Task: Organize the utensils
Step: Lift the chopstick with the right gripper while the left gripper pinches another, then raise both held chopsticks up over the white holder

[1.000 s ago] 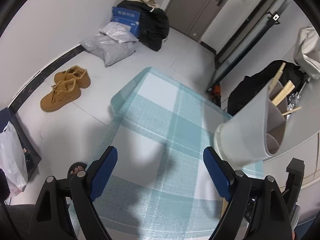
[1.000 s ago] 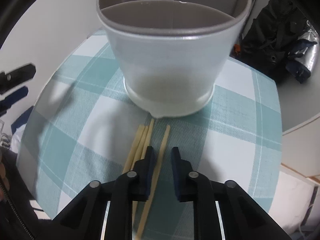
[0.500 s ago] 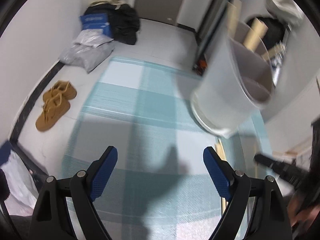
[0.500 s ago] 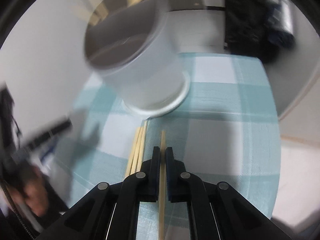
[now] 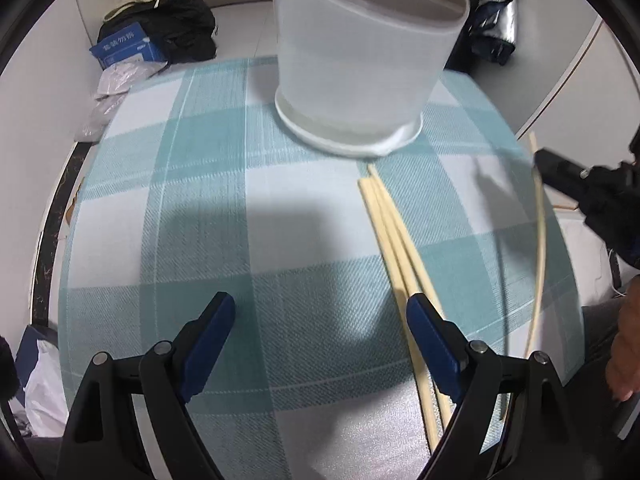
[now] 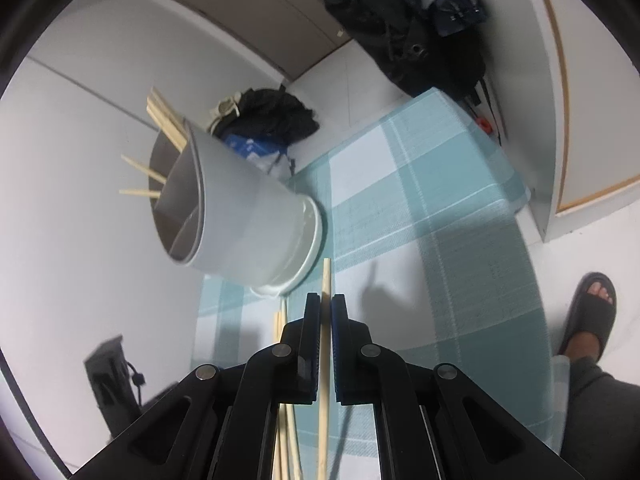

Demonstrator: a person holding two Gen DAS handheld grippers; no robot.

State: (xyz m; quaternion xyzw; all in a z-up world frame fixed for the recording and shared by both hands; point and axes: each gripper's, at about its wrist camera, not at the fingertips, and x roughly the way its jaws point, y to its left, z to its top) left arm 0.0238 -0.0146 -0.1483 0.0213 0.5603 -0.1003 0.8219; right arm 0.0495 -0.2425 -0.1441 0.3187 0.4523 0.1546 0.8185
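Observation:
A white divided utensil holder stands on the teal checked tablecloth; it also shows in the right wrist view, with several chopsticks in it. My right gripper is shut on a single chopstick and holds it above the table, to the holder's right; the gripper and its chopstick show in the left wrist view. My left gripper is open and empty above the cloth. Loose chopsticks lie on the cloth by its right finger.
Black bags, a blue box and grey plastic bags lie on the floor beyond the table. A sandalled foot stands right of the table. More dark bags lean by the door.
My right gripper shut on one chopstick and lifted it off the cloth, swinging to the holder's right. My left gripper swung round to face the holder and the loose chopsticks.

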